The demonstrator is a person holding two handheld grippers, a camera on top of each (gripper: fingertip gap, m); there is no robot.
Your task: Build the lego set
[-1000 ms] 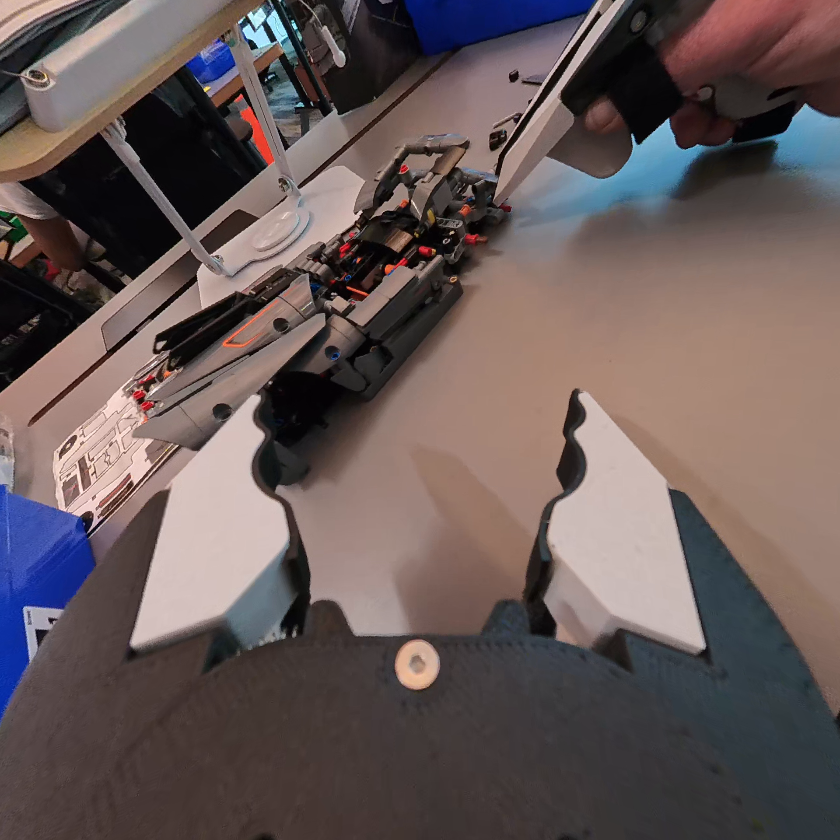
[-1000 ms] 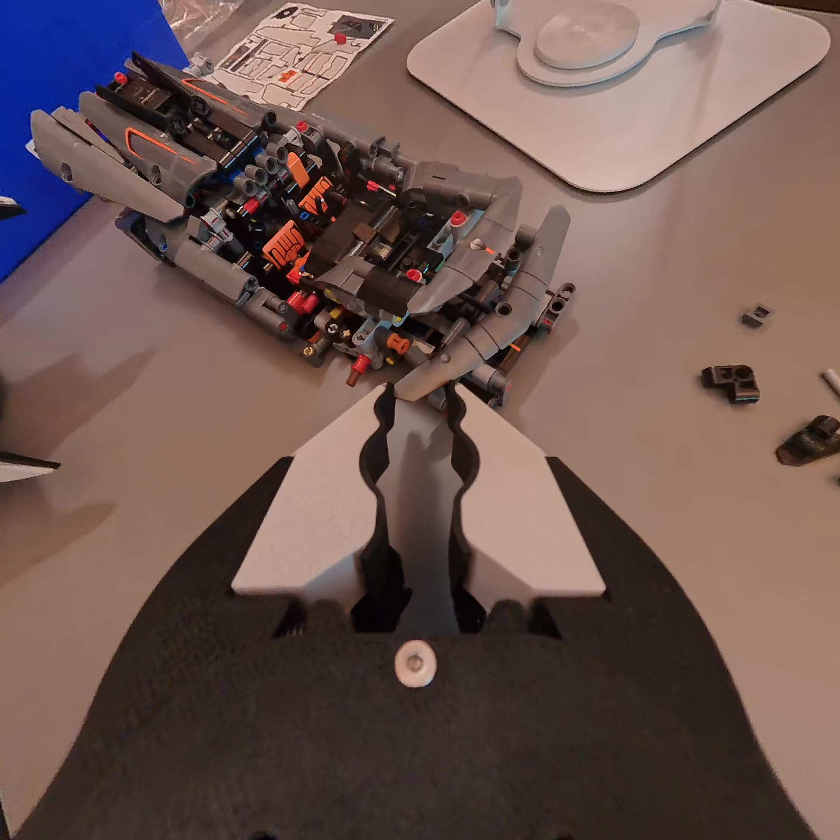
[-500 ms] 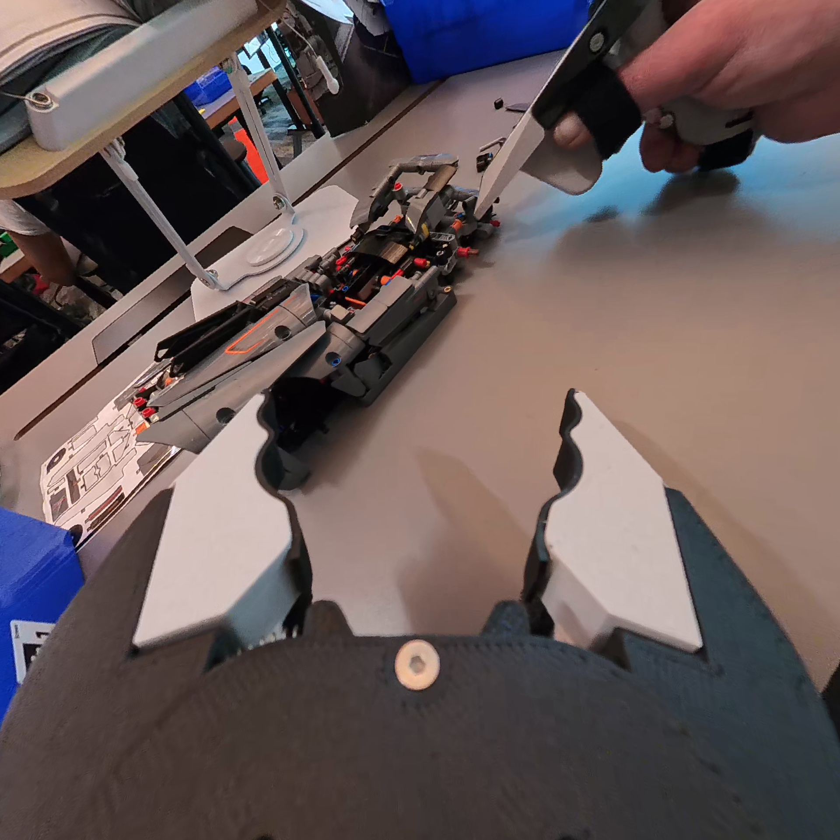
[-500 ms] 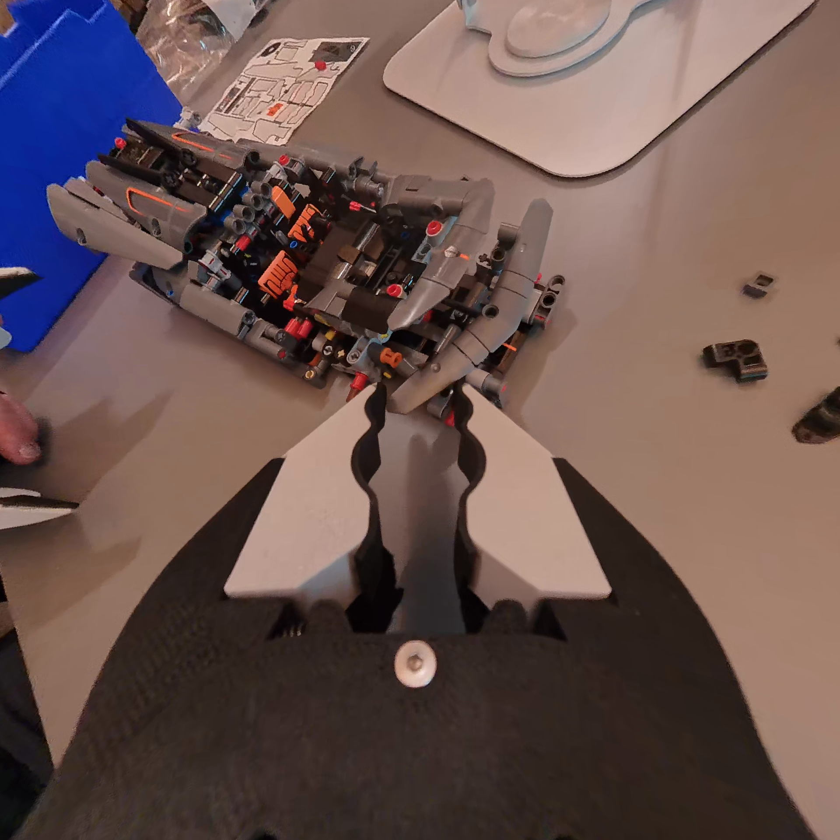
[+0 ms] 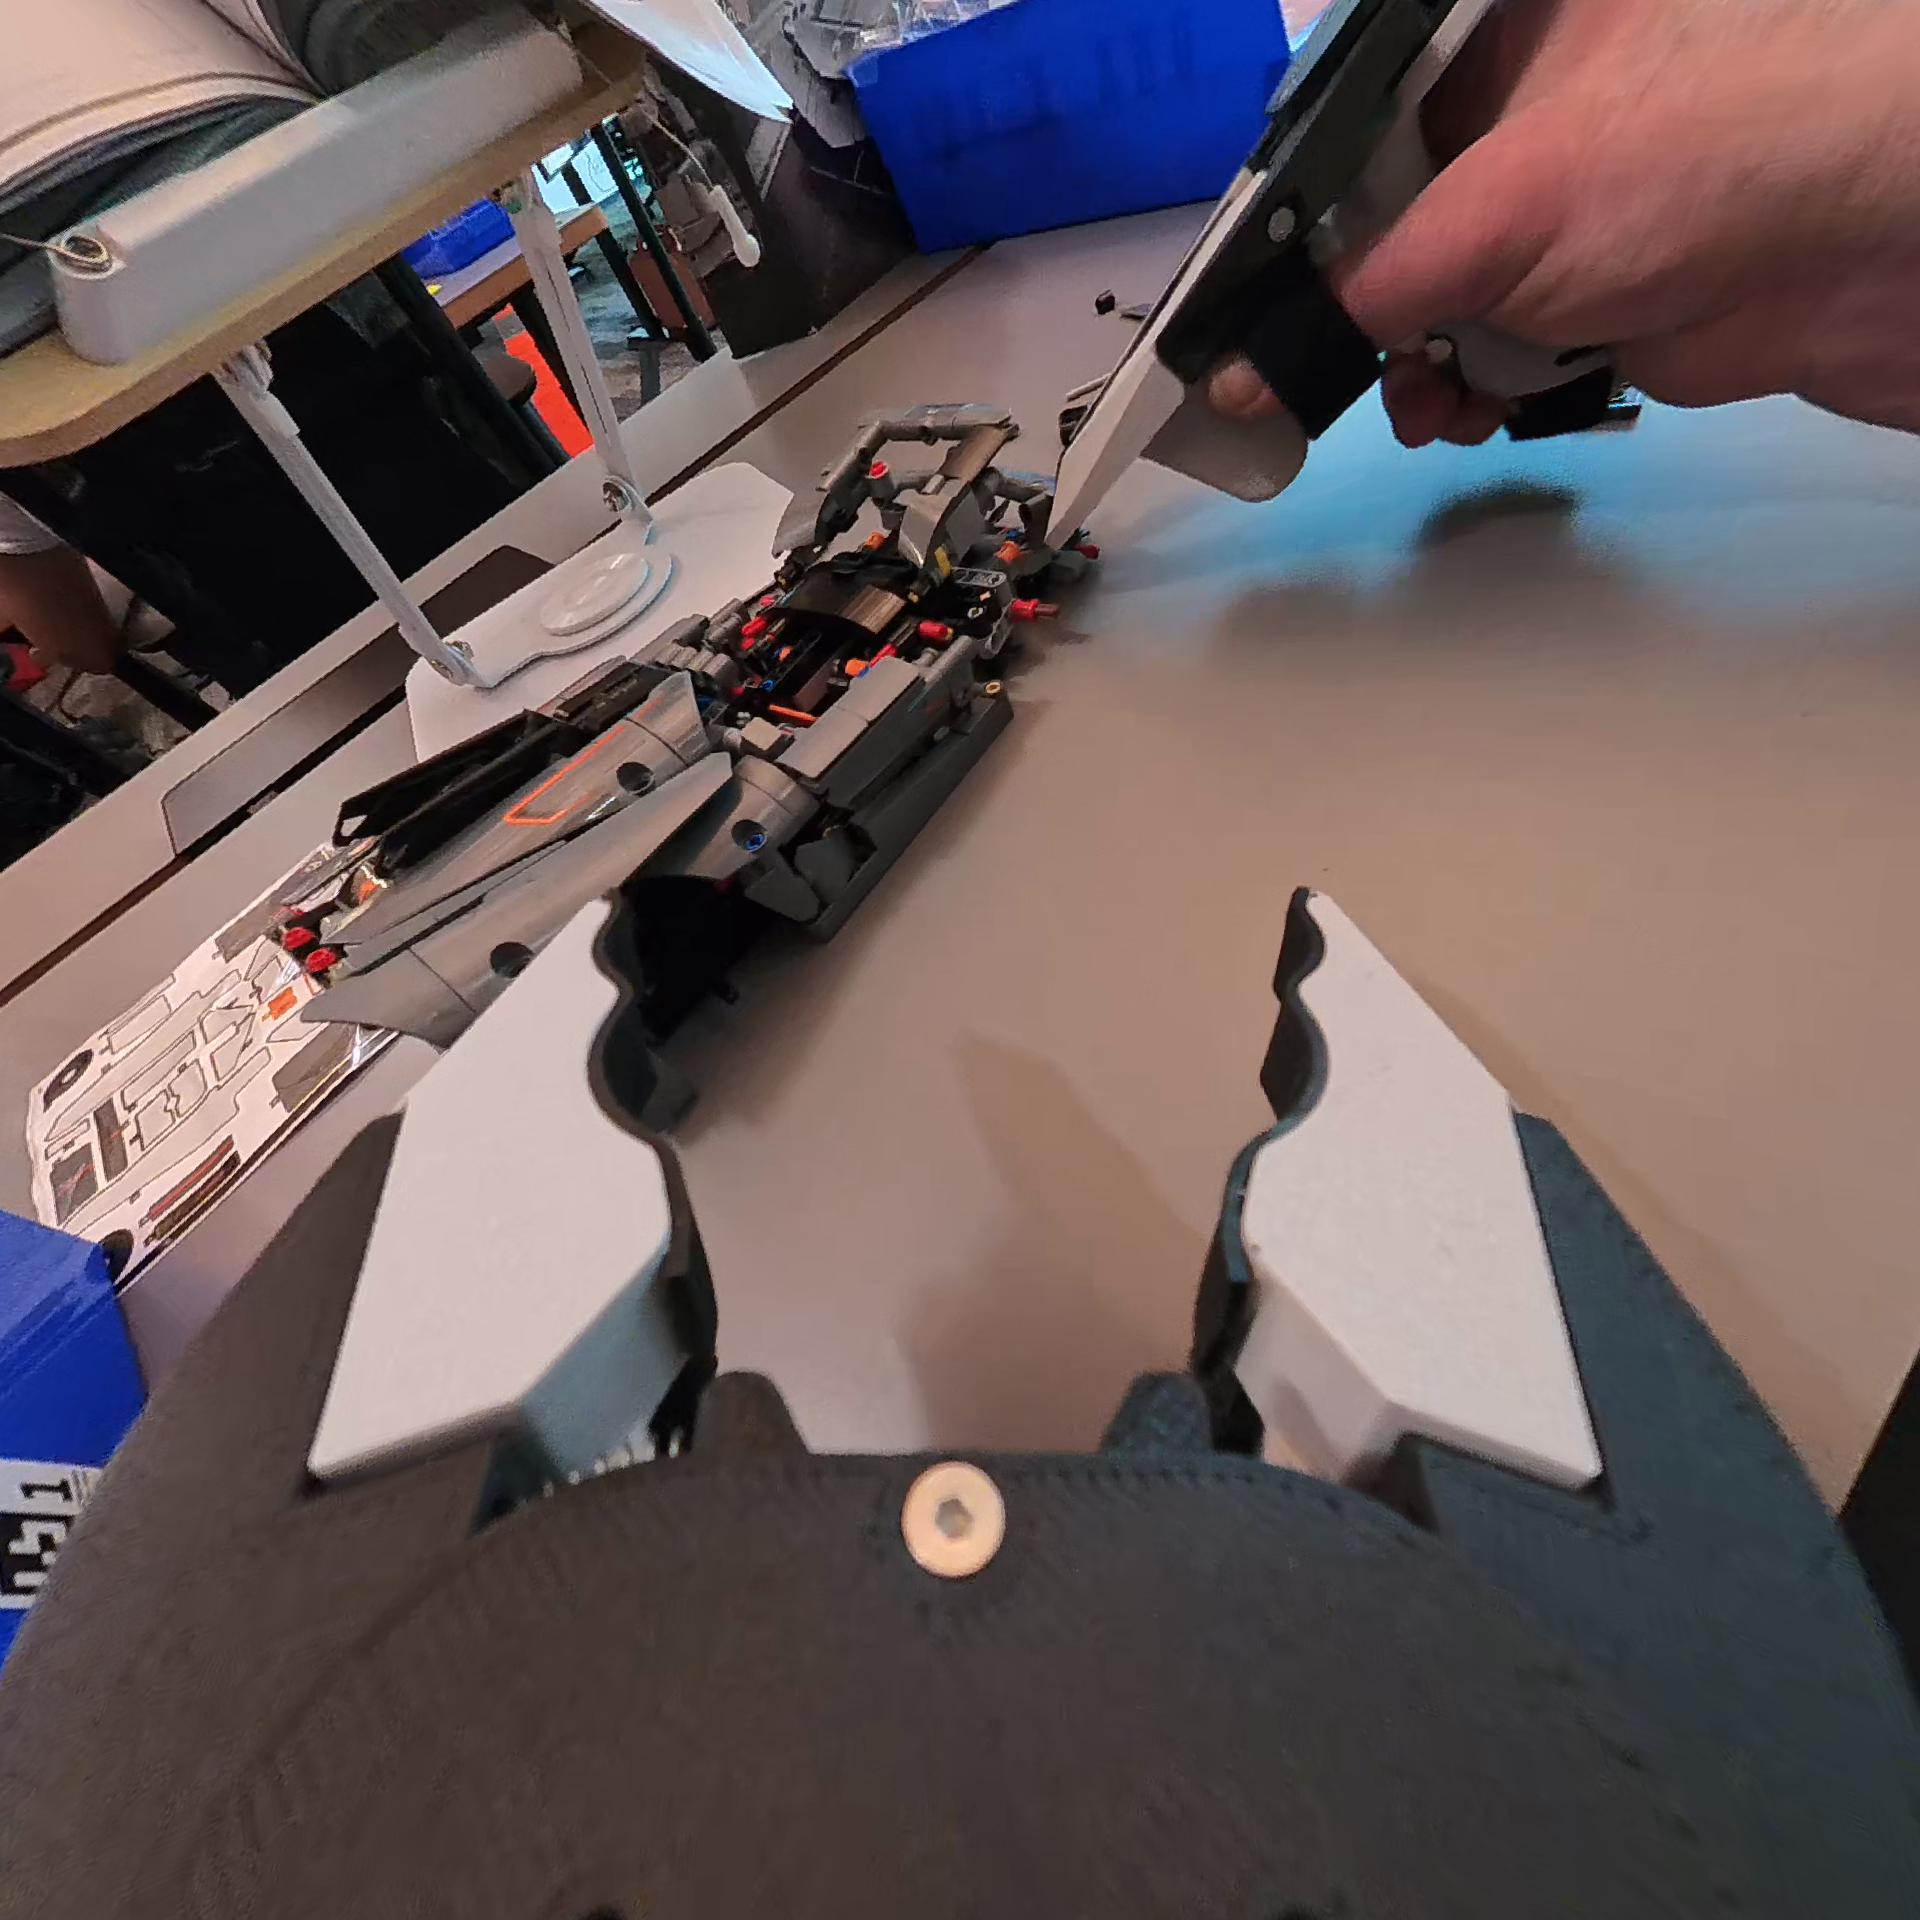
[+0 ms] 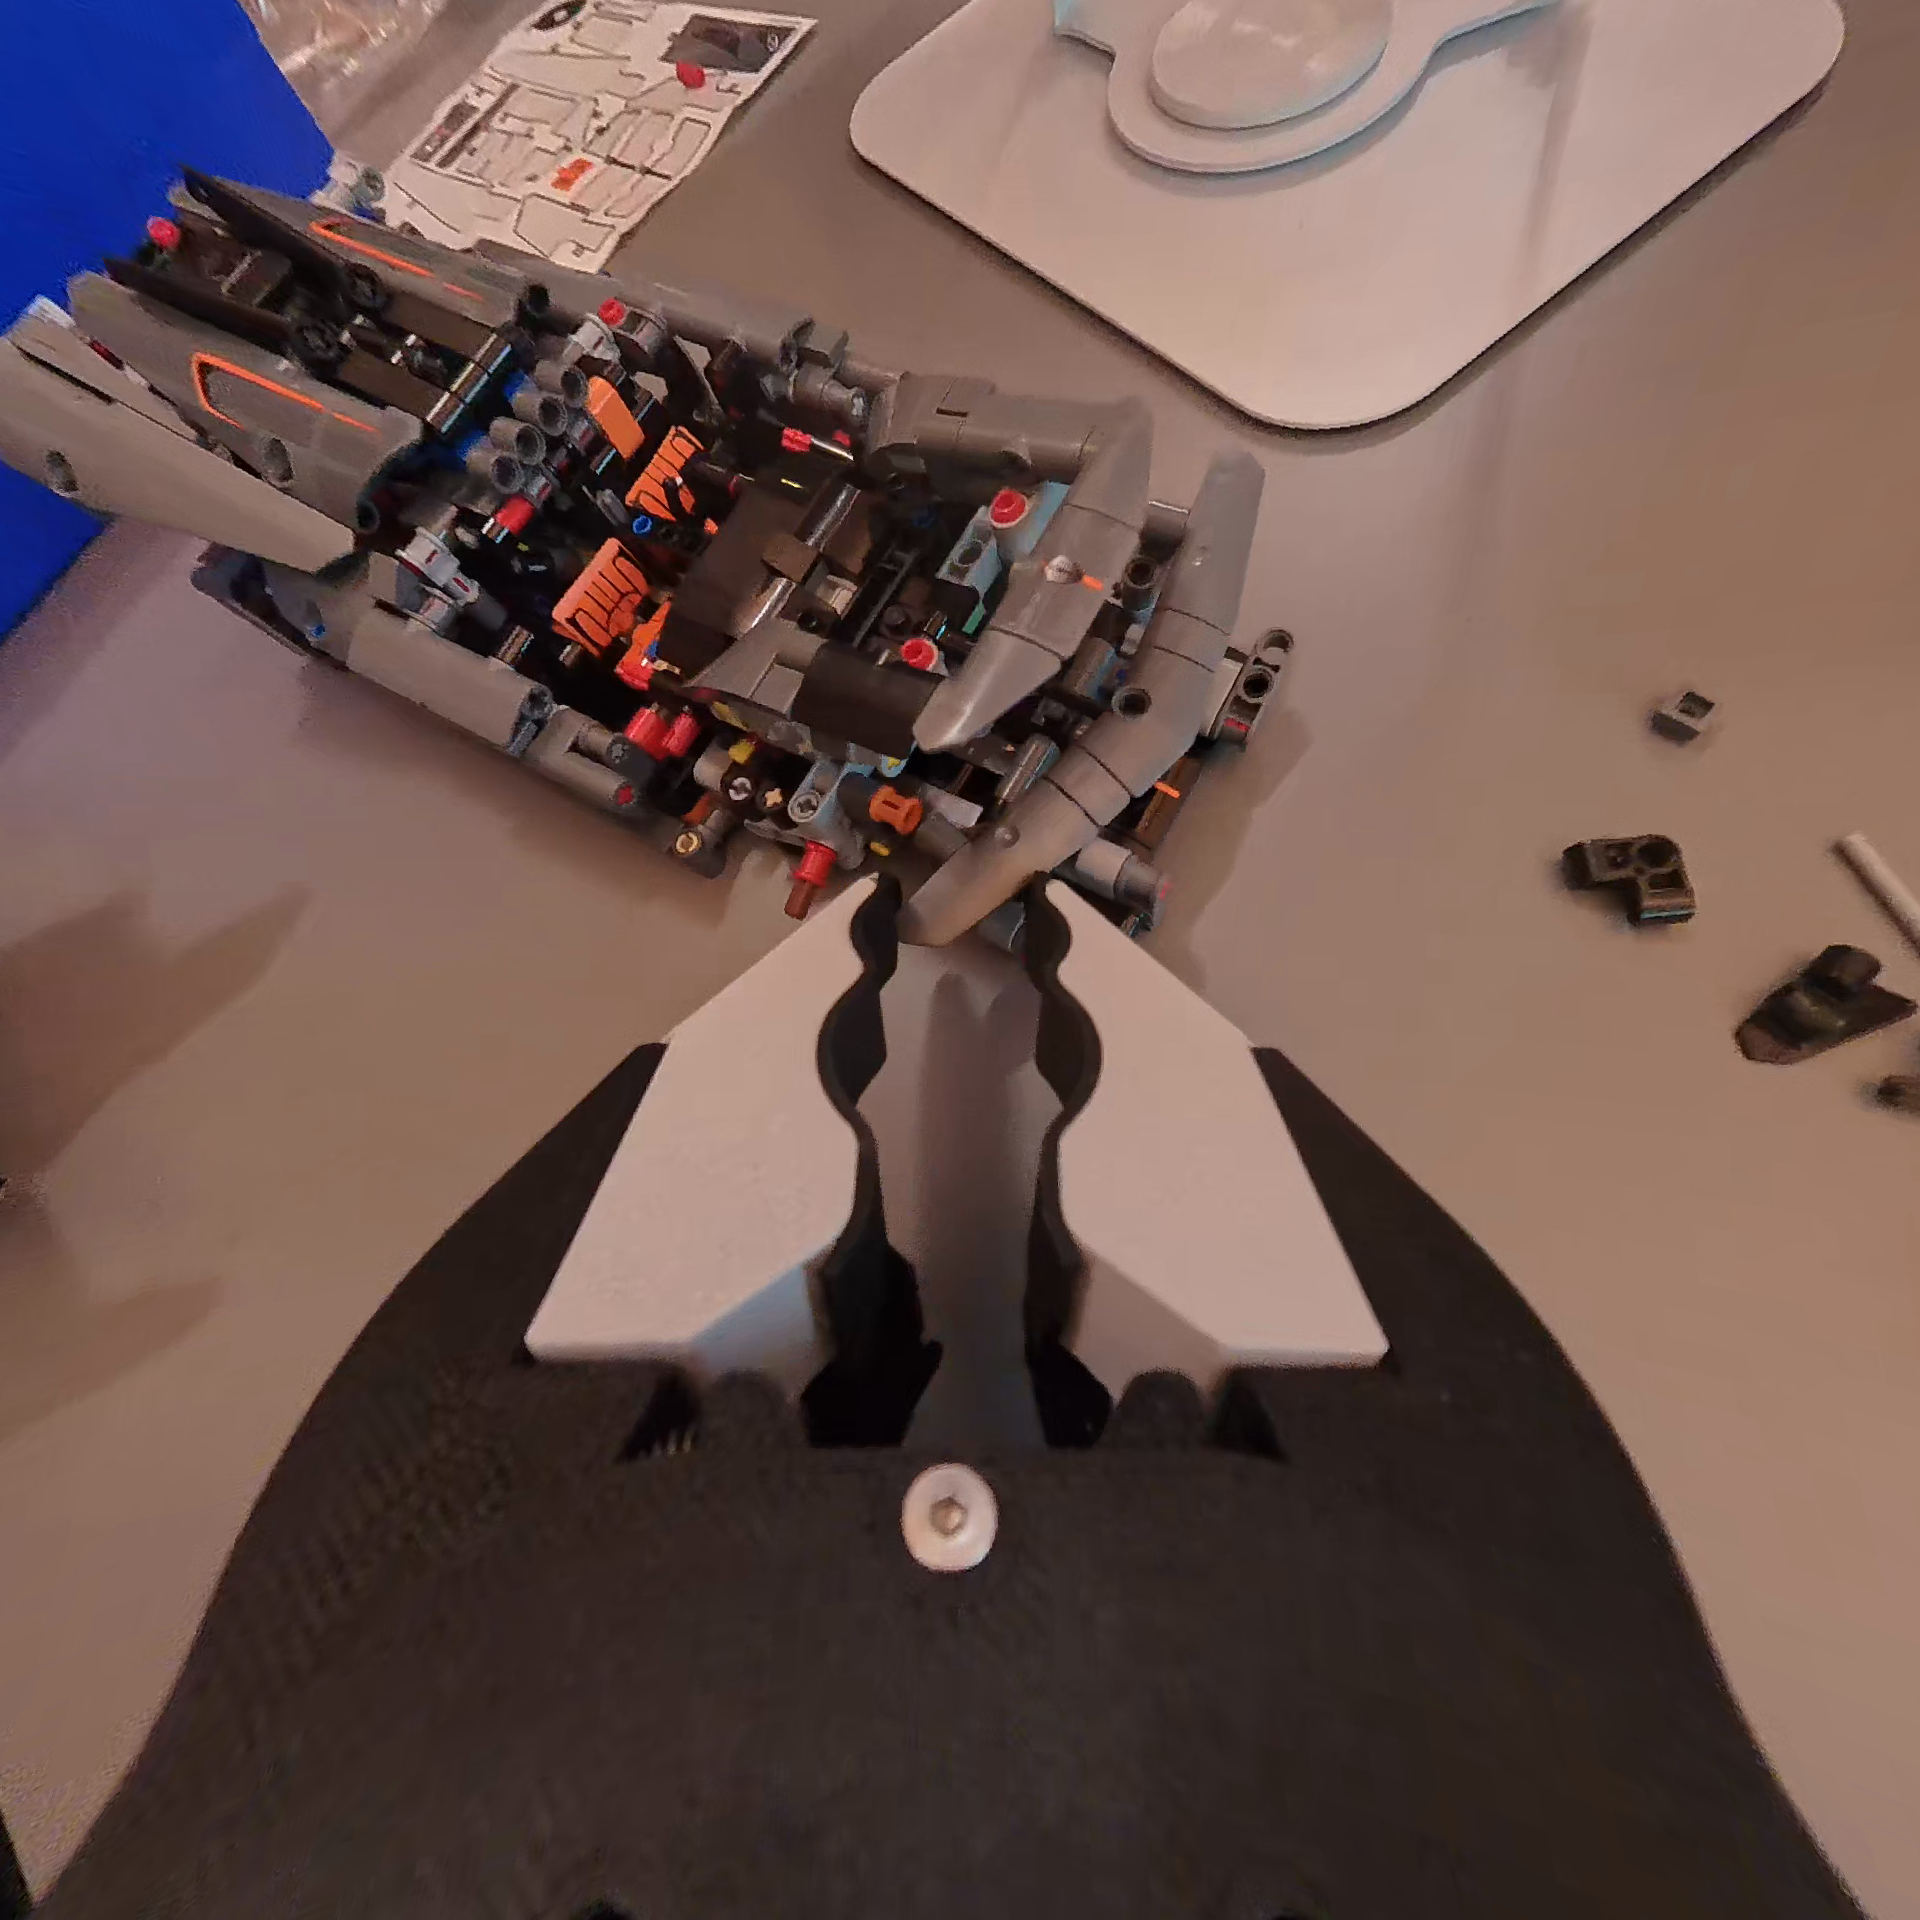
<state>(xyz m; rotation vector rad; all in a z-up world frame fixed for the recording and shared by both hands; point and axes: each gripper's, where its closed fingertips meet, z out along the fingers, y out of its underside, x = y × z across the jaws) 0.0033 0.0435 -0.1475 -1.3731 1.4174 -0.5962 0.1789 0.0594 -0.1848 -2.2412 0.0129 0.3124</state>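
Note:
The grey and black lego car model [image 6: 727, 561] with orange accents lies on the grey table. It also shows in the left wrist view [image 5: 790, 727]. My right gripper [image 6: 956, 894] is closed narrowly on the tip of a grey curved panel [image 6: 1049, 831] at the model's near corner. In the left wrist view the right gripper [image 5: 1070, 520] touches the model's far end, held by a hand [image 5: 1662, 187]. My left gripper [image 5: 951, 904] is open and empty just above the table. Its left finger [image 5: 520, 1143] is beside the model's near end.
Loose dark pieces [image 6: 1631, 878] [image 6: 1818, 1003], a small grey piece [image 6: 1683, 717] and a white rod [image 6: 1881, 883] lie right of the model. A sticker sheet [image 6: 592, 114] and a white stand base [image 6: 1351, 208] lie behind it. Blue bins [image 6: 104, 156] [image 5: 1060, 114] border the table. Some 20 cm of space lies between my two pairs of fingers. It is some 12 cm from my right tips to the small grey piece [image 6: 1683, 717].
The right gripper stays clamped on the corner panel while model and gripper shift a little on the table. The left gripper stays open and has drawn back slightly.

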